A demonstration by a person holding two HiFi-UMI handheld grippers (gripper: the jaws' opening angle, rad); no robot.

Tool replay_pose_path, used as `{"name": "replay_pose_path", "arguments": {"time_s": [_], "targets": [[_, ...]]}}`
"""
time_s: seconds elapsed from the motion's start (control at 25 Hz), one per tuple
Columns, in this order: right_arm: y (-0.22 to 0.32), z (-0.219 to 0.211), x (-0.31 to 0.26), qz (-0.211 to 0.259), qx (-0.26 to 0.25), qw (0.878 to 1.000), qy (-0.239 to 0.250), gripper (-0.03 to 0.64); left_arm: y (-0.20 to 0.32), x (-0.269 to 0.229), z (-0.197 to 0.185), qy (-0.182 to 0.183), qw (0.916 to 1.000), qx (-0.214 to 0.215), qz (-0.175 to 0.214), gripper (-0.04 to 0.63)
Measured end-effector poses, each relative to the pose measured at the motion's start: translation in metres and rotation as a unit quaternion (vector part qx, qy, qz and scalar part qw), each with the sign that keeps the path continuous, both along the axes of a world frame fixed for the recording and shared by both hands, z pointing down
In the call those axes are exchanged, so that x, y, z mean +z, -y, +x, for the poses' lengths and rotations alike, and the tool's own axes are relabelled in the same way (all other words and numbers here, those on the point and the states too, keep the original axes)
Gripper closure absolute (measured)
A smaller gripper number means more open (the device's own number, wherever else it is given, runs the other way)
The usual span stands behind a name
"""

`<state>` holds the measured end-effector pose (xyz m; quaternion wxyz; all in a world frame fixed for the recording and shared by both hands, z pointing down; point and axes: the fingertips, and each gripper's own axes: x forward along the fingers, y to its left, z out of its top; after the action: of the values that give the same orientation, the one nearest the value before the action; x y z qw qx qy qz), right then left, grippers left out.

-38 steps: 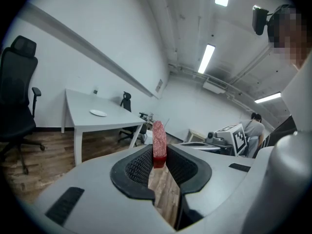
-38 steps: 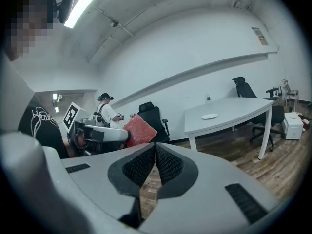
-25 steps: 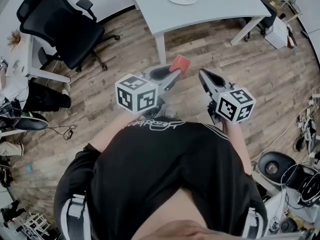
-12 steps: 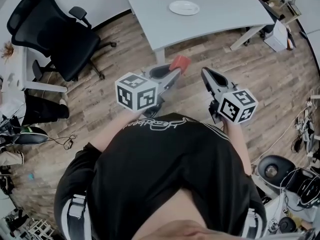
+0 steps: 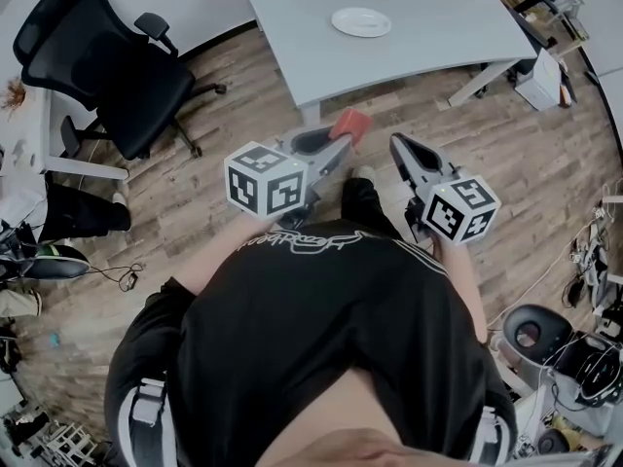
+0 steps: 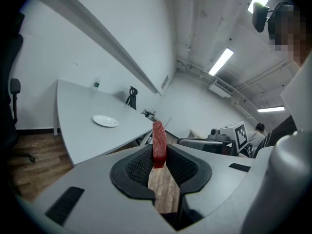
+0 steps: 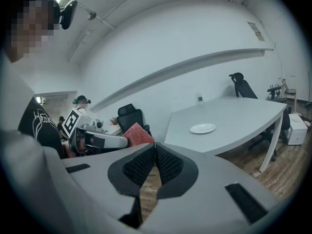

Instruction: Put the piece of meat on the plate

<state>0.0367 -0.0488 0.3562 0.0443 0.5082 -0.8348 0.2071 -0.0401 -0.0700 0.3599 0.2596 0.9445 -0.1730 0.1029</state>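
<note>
Meat (image 6: pixel 158 136), long axis upright, in left gripper (image 6: pixel 158 156)

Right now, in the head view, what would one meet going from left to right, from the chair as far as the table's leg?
black office chair → piece of meat → right gripper → slanted table leg

Floor (image 5: pixel 224 144): wood-look planks, matt, visibly grained. Table (image 5: pixel 428 27), 12 o'clock: smooth matt pale-grey top. Plate (image 5: pixel 361 21): white, slight gloss. Piece of meat (image 6: pixel 158 140): red, moist sheen, fibrous grain. Left gripper (image 5: pixel 343 136) and right gripper (image 5: pixel 399 144): matt grey plastic shells; pads (image 6: pixel 139 167) black, finely ribbed. Chair (image 5: pixel 117 56), 10 o'clock: black, matt upholstery. Shirt (image 5: pixel 321 329): black cloth
</note>
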Motion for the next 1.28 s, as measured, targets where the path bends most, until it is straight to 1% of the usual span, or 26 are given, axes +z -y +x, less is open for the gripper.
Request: {"name": "replay_pose_path", "arguments": {"time_s": [0.32,0.72,1.12,1.28], "targets": [[0.049,0.029,0.010,-0.010,-0.007,1.000,0.008,0.606,0.045,0.006,0.025,0.004,0.9999,-0.014,-0.002,0.511],[0.130,0.076,0.024,-0.040,-0.020,0.999,0.010,0.606,0.121,0.024,0.072,0.010,0.9992,-0.026,-0.028,0.511],[0.206,0.127,0.052,-0.074,-0.039,0.996,0.025,0.606,0.194,0.049,0.122,0.036,0.9971,-0.042,-0.053,0.511],[0.236,0.137,0.057,-0.082,-0.051,0.995,0.036,0.606,0.219,0.053,0.136,0.046,0.9961,-0.049,-0.056,0.511]]}}
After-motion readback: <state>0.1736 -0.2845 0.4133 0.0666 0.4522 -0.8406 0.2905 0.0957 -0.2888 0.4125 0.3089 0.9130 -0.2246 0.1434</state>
